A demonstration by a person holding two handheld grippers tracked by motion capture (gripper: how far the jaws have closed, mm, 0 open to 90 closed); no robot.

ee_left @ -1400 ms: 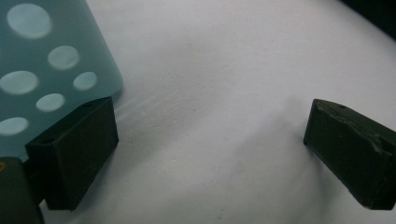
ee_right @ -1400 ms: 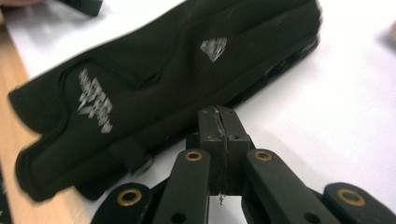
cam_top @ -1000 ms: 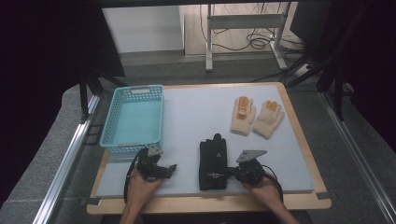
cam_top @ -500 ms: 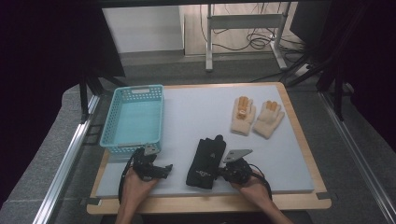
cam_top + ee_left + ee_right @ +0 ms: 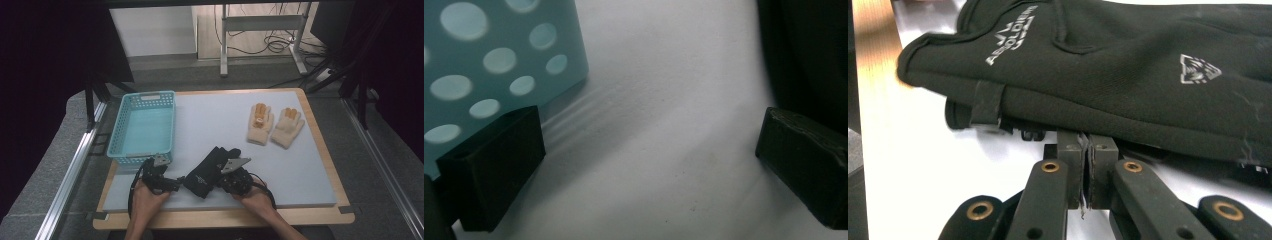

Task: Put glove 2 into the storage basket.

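A pair of black gloves [image 5: 207, 170] lies stacked and slanted at the front middle of the grey mat [image 5: 210, 117]. My right gripper [image 5: 220, 181] sits at their near right edge. In the right gripper view its jaws are pressed together at the black gloves' [image 5: 1128, 65] lower hem, apparently pinching it. My left gripper [image 5: 175, 184] rests on the mat just left of the gloves, near the blue basket's [image 5: 145, 96] front corner. In the left gripper view the left gripper [image 5: 649, 165] is open over bare mat, between the basket wall [image 5: 484, 60] and the black glove [image 5: 809, 50].
Two tan knitted gloves [image 5: 260, 123] [image 5: 288, 126] lie side by side at the back right of the mat. The wooden table edge [image 5: 225, 217] runs just behind both hands. Metal rails flank the table.
The black gloves have swung round, their near end shifting left toward the left gripper. My right gripper moved left with them. The left gripper has edged slightly right.
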